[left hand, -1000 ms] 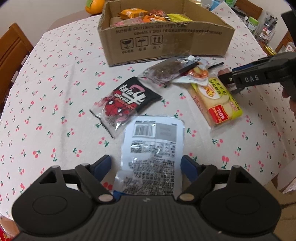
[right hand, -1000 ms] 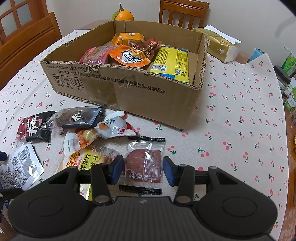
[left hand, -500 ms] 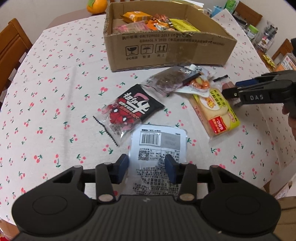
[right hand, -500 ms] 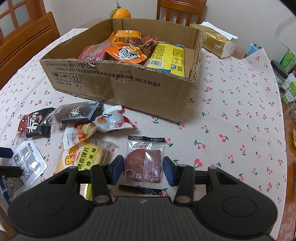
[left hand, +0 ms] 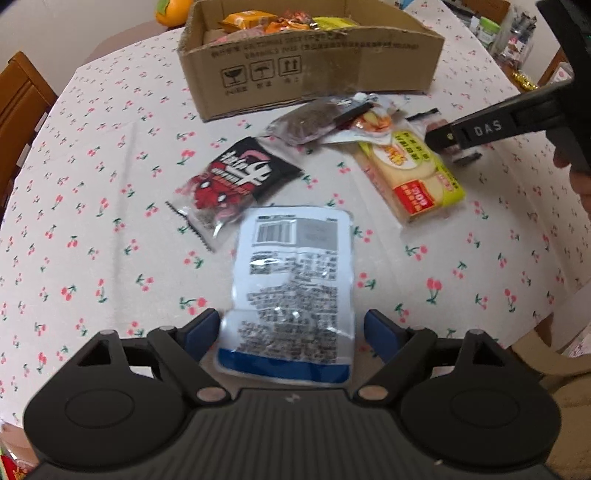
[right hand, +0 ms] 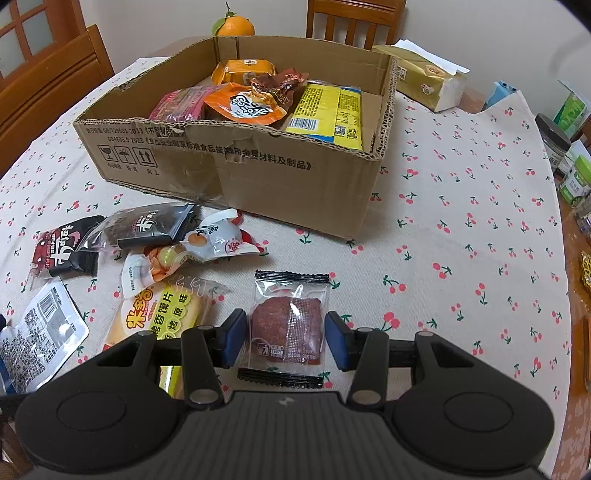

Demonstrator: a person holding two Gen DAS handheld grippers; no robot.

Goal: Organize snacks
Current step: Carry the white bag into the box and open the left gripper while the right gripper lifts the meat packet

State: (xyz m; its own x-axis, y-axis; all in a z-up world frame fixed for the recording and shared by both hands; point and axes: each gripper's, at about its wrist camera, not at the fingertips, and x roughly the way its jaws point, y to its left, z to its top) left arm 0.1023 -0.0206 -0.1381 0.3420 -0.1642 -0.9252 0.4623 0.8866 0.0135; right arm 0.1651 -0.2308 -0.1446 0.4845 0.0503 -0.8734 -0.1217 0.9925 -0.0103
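Observation:
My left gripper (left hand: 291,334) is open, its blue pads on either side of a white snack pouch (left hand: 291,280) with black print, which lies on the cherry tablecloth. My right gripper (right hand: 284,339) is open around a clear packet with a dark red meat slice (right hand: 286,326); the pads stand close to its sides. The cardboard box (right hand: 236,162) with several snacks stands beyond. A black-red packet (left hand: 236,181), a dark packet (left hand: 314,122), a white-orange packet (right hand: 218,240) and yellow biscuits (left hand: 410,177) lie between.
An orange (right hand: 232,26) sits behind the box. A tissue pack (right hand: 424,77) and jars (right hand: 554,144) stand at the right. Wooden chairs (right hand: 48,88) surround the table. The table edge is near my left gripper's right side.
My left gripper opened wider after narrowing half a second ago; the white pouch now lies between its pads. My right gripper stayed around the meat packet and the view drew slightly back.

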